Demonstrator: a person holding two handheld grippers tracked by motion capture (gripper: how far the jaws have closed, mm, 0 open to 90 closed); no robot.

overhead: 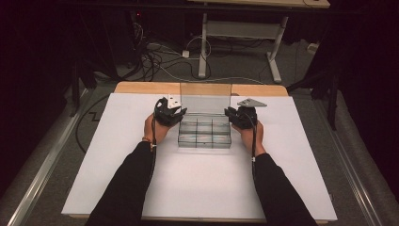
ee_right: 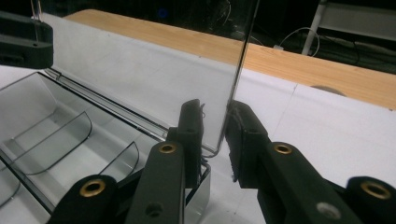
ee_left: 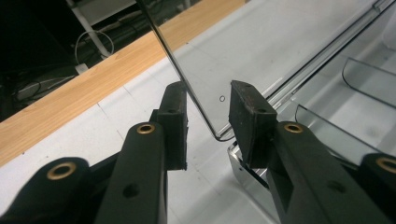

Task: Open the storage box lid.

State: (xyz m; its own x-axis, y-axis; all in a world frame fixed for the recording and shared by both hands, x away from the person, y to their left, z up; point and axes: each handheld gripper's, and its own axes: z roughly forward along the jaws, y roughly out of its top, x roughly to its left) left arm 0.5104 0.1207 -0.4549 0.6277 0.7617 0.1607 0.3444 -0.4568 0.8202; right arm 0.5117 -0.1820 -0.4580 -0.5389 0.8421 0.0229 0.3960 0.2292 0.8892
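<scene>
Beside the box (overhead: 204, 133); upright lid (overhead: 205, 104), both grippers.

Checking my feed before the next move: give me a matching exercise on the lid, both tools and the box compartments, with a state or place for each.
1 lid
2 left tool
3 right tool
4 box compartments

A empty
B standing upright
C astride the lid's right edge
D astride the lid's left edge

Pairs: 1-B, 2-D, 3-C, 4-A

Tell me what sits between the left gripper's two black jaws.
The clear plastic box's upright lid: its edge stands in the left gripper's gap, untouched by the right-hand pad, in the left gripper view.
</scene>
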